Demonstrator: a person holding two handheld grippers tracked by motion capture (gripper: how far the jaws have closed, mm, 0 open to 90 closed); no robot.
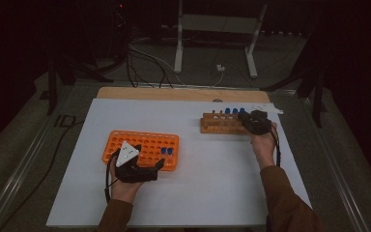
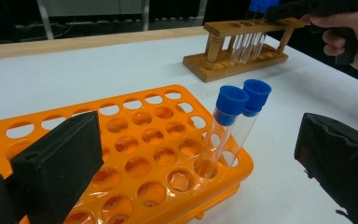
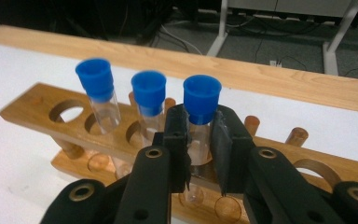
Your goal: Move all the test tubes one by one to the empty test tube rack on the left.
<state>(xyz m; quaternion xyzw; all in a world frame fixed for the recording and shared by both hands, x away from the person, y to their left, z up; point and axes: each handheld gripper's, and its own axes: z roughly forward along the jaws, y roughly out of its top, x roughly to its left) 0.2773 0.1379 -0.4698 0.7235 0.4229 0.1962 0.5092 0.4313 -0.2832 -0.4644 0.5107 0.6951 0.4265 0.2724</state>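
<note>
An orange rack (image 1: 142, 145) (image 2: 135, 154) lies at the left with two blue-capped tubes (image 1: 167, 152) (image 2: 235, 123) upright at its near right corner. My left gripper (image 1: 147, 158) (image 2: 193, 149) is open, one jaw over the rack and the other off its right edge, with the tubes just ahead between them. At the back right a wooden rack (image 1: 220, 124) (image 3: 42, 109) (image 2: 223, 60) holds three blue-capped tubes. My right gripper (image 1: 247, 121) (image 3: 199, 149) is shut on the rightmost tube (image 3: 201, 100), just below its cap. That tube stands in its hole.
A white sheet (image 1: 203, 169) covers the table, with a bare wooden strip (image 1: 174, 93) along the far edge. A small white piece (image 1: 266, 108) lies behind the wooden rack. On the floor beyond are cables and a white stand (image 1: 217, 29).
</note>
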